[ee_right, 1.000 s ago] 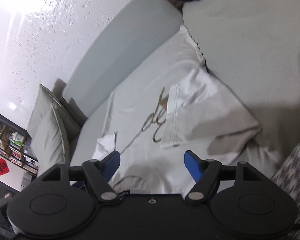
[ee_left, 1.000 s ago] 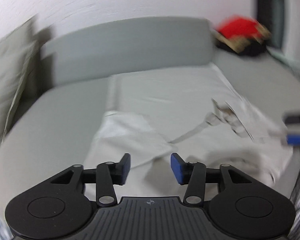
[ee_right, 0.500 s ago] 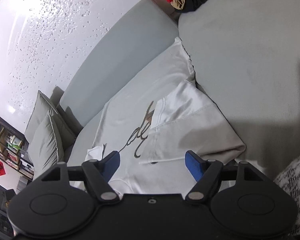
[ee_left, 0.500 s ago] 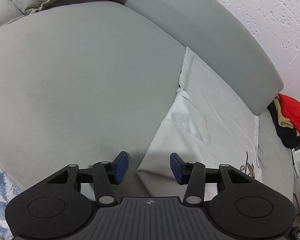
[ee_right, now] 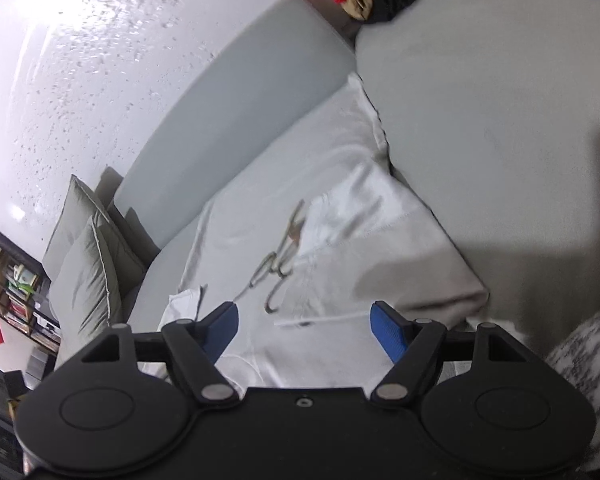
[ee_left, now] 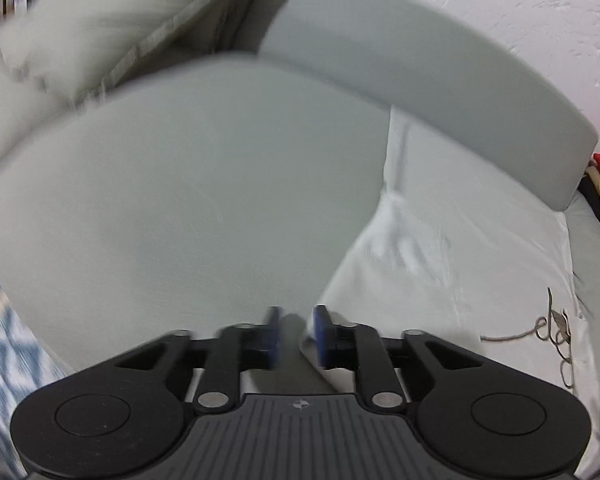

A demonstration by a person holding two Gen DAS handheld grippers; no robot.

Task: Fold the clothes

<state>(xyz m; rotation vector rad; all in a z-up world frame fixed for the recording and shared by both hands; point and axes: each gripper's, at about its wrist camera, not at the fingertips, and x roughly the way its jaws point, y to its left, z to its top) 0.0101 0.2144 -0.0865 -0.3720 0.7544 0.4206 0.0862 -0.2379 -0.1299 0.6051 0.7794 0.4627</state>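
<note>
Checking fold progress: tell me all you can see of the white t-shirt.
The white t-shirt lies spread flat on the grey sofa. It looks like thin cotton with a thin script print on the chest. One sleeve is folded in over the print. The left gripper is closing at its other sleeve's edge; nothing visibly pinched yet.

Left gripper (ee_left: pixel 296 334): angled downward, jaws closing to a narrow gap. Right gripper (ee_right: pixel 304 328): angled gently downward toward 12 o'clock, jaws spread wide, gripping nothing.
</note>
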